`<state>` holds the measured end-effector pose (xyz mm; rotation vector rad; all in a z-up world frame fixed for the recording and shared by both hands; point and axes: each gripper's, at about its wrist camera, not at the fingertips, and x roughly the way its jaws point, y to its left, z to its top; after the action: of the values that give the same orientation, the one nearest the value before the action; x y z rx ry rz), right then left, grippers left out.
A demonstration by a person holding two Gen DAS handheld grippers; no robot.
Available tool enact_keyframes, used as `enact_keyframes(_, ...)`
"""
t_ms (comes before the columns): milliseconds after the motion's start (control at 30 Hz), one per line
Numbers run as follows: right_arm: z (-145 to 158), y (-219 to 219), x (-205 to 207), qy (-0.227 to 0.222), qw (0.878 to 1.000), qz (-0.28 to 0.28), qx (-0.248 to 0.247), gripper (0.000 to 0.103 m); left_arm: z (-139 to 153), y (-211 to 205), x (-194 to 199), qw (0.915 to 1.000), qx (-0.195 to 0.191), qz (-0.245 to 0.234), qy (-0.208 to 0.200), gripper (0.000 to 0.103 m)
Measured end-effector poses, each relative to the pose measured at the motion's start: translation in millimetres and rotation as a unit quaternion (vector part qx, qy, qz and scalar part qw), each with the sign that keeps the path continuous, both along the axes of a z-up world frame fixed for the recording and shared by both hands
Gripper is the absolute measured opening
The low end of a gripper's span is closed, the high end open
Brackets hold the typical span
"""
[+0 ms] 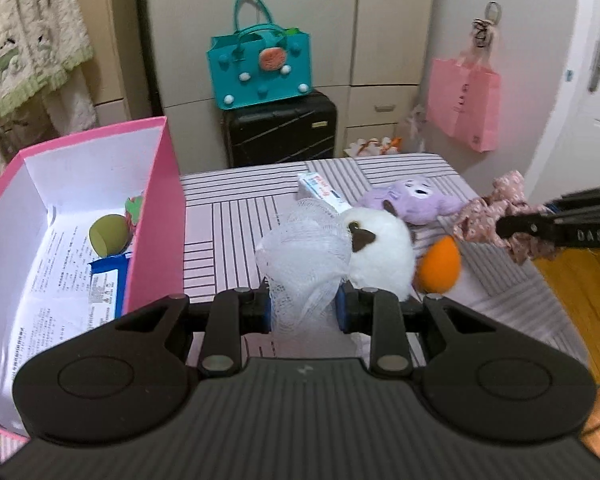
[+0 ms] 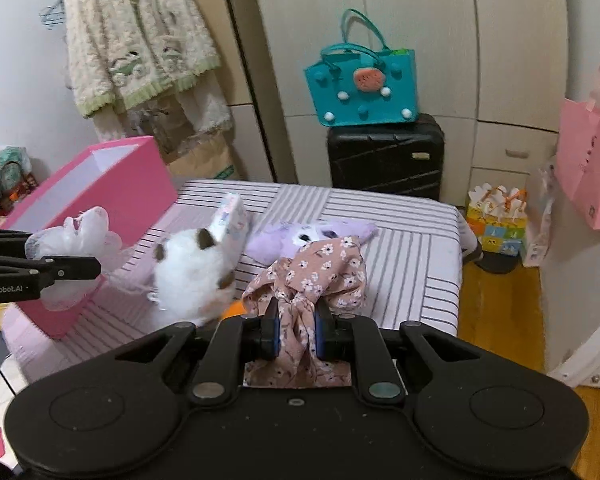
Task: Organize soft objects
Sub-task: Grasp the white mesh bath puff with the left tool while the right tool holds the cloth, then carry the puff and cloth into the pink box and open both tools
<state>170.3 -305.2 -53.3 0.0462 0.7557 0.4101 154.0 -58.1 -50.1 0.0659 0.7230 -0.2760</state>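
The left gripper (image 1: 304,310) has its jaws clamped on a white mesh bath puff (image 1: 306,252), which bulges up and forward from between the blue pads, lifted clear of the striped counter (image 1: 236,224). The right gripper (image 2: 296,334) has its jaws closed tight on a pink floral scrunchie (image 2: 312,276), whose cloth spills out above and below the pads.

In the left wrist view, a white plush toy (image 1: 380,252) lies just behind the puff at about 1 o'clock, with an orange sponge (image 1: 438,266) touching its right side at 3 o'clock. A purple plush toy (image 1: 414,198) sits further back at 1 o'clock, beside a small white packet (image 1: 320,190).

The open pink box (image 1: 156,216) stands at 9 o'clock on the counter's left edge, holding a green ball (image 1: 108,236), a blue packet (image 1: 108,284) and a printed sheet (image 1: 48,280).
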Motion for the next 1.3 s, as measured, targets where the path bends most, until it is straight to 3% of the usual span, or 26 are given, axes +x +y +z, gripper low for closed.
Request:
enact_keyframes(200,3.4,6.5,-6.3,0.002,1.0,0.0,-0.022,0.018,16.6,11.1,-15.6,0.9996,0.009,-0.025,0.013,0.027)
enact_keyframes(433,-4.5,4.4,-10.2,0.037,0.999,-0.001,-0.015,0.019,25.3,20.0,-33.4,0.9982,0.0,-0.048,0.036,0.027)
enact_keyframes(733,15.1,20.4,-36.3,0.082,0.995,0.062,0.0,0.019,41.1,31.4,-59.9,0.9927,-0.019,-0.091,0.077,0.027)
enact_keyframes(1033,43.5,82.0,-58.1,0.137,0.973,0.181,0.035,0.019,63.4,60.0,-95.0,0.9909,-0.002,-0.09,0.099,0.027)
enact_keyframes(1300,63.2,147.6,-70.0,0.154,0.95,0.267,0.057,0.02,80.0,96.1,-119.9,0.9944,0.014,-0.059,0.086,0.027)
